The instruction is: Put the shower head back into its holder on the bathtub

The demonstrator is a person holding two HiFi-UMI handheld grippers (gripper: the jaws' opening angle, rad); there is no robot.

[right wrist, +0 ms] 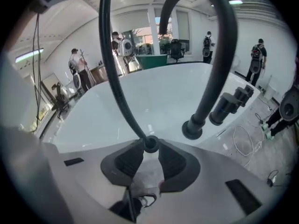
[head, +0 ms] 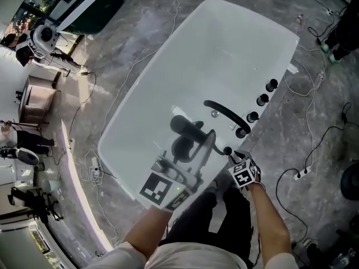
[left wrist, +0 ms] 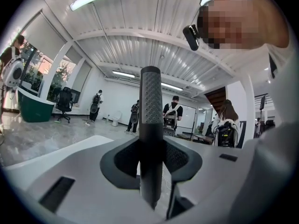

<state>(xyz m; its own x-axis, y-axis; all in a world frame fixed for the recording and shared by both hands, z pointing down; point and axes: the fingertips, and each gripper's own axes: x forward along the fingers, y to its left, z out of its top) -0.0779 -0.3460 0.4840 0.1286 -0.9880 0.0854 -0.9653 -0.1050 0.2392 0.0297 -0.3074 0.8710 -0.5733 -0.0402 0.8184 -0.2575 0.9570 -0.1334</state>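
A person stood at the near end of a white bathtub with the job of reseating its shower head only partly done: the piece was lifted and in hand but not yet in its socket, so the carry across, the lining-up and the lowering all appeared to remain.

The black curved spout rose beyond and to the right of the right gripper's fingers, with a row of knobs farther along the rim. The dark hose climbed from just ahead of those fingertips and arched up and away to the left.

The shower head was pinched between the fingers of the left gripper, which were clamped on its textured handle from both sides. It was held over the tub's near end, well apart from the socket. Its long axis ran upright, crosswise to the fingers, with a rounded end above them and the rest passing below; which end carried the spray face could not be made out.

The holder, a small dark ring on the rim where the hose emerged, sat at the very tips of the right fingers. Those fingers stood narrowly parted, appearing to bracket the ring rather than squeeze it.
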